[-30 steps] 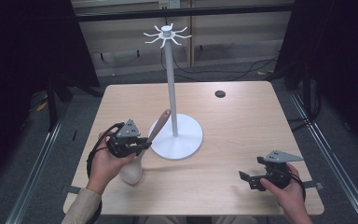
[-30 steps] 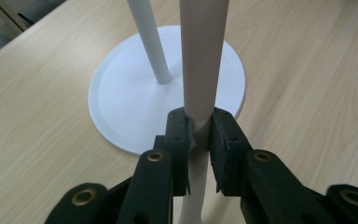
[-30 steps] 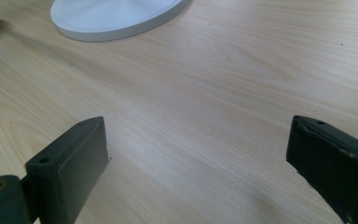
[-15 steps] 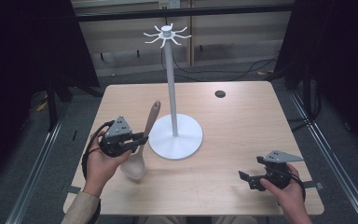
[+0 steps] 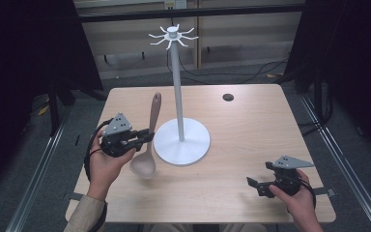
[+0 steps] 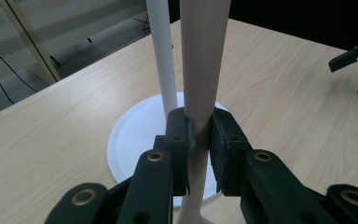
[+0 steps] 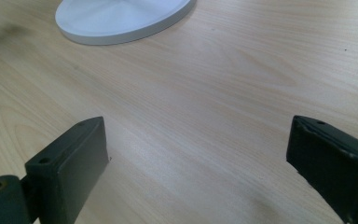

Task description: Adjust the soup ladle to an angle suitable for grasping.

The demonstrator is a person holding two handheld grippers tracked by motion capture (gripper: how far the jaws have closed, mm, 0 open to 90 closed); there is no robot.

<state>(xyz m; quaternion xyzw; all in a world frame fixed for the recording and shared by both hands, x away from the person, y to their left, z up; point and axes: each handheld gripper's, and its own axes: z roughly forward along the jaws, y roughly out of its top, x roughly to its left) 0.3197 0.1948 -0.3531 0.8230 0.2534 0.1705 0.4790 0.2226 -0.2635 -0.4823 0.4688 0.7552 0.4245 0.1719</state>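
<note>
Left claw [image 6: 198,135] clamps the spoon [image 5: 149,140] beside the stand [image 5: 181,140].

We see the left gripper [image 6: 198,135] clamping the pale spoon handle [image 6: 204,56] between its black pads [image 6: 179,133]. Behind stand the white stand pole [image 6: 162,51] and round base [image 6: 135,135] on the wooden table [image 6: 51,140].

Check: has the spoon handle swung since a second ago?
Yes. The spoon handle has swung upright, away from the stand pole it leaned toward.
</note>
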